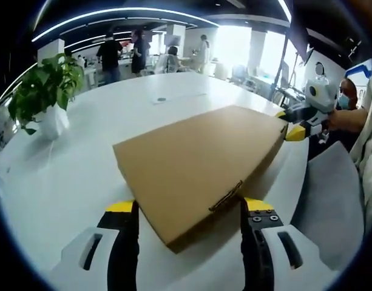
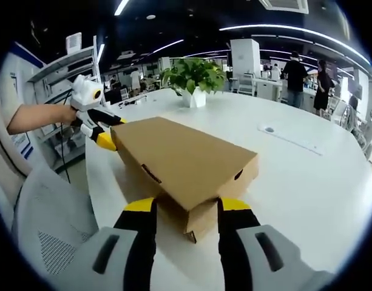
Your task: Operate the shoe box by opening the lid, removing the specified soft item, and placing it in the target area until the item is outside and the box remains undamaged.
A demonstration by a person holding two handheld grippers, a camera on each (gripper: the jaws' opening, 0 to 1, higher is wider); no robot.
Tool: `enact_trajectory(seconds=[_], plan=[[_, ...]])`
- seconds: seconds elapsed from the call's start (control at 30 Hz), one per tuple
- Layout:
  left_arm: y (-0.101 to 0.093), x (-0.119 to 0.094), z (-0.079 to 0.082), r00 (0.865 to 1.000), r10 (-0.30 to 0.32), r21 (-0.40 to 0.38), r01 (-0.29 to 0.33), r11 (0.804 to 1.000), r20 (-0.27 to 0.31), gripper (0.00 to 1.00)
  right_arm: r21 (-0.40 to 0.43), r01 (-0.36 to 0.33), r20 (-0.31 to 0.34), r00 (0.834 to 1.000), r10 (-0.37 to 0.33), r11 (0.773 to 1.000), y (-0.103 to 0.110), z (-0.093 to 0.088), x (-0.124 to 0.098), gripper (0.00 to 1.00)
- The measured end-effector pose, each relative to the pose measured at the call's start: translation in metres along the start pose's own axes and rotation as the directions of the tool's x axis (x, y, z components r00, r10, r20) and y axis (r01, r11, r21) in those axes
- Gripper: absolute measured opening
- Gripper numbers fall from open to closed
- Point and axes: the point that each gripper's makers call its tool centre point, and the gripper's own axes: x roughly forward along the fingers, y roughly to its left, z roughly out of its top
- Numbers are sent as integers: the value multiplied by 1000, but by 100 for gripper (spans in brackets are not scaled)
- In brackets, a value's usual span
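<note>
The shoe box [image 1: 198,160] lies on the table [image 1: 58,182], its 2 ends between the jaws of the left gripper [image 1: 189,212] and the right gripper [image 2: 186,209]. A potted plant [image 1: 46,91] stands on the table beyond it, a chair [image 2: 40,236] beside the table edge.

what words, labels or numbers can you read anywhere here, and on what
No text is readable in either view.
Plain brown cardboard shoe box: no print visible on its lid or sides.
Flat strip with a round mark on the white table: too small and blurred to read.
Blue-and-white panels at the room's edge: blurred, unreadable.
</note>
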Motion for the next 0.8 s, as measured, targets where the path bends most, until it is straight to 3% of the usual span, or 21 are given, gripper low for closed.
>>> enact_trajectory(seconds=[0.27,0.8], plan=[[-3,-6,8,1000,6,8,-6,1000,8,71,-25,3,6,1000,-3,1000,1,11,-6,37],[-1,-19,35,997,26,8,-27,1000,75,70,-74,22,45,999,-19,997,-7,41,-13,36]])
